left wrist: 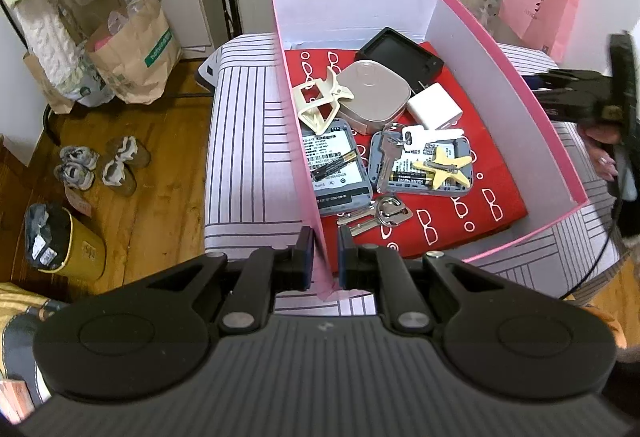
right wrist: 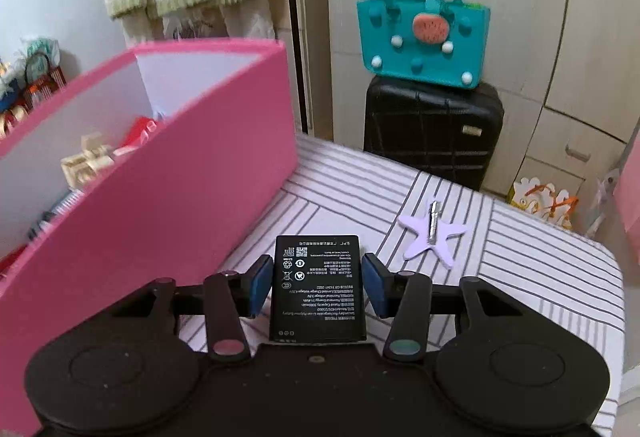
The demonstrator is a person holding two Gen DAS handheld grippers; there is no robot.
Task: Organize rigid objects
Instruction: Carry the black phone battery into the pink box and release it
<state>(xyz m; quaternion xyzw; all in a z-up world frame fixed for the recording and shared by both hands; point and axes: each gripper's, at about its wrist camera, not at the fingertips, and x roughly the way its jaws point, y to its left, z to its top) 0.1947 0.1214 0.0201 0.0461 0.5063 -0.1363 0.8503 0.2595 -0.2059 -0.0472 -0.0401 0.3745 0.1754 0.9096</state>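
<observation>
A striped cloth-covered table (right wrist: 520, 277) carries the pink box (right wrist: 180, 189) left of the right gripper, a flat black battery (right wrist: 318, 287) between its fingers, and a lilac starfish clip (right wrist: 432, 233) ahead to the right.

Even indoor light filling both views, nothing dim. Fisheye bending straight lines at edges, dark vignette curving into corners. Left wrist view staying sharp at centre; pink box (left wrist: 516, 85) white inner walls glowing bright, nearly washed out. Soft shadows pooling under items inside. Right edge smearing, dark shape there blurring. Right wrist view showing pale glare across upper-left wall; black battery (right wrist: 318, 287) print reading crisp, faint sheen on it. Pink wall close to lens softening slightly.
</observation>
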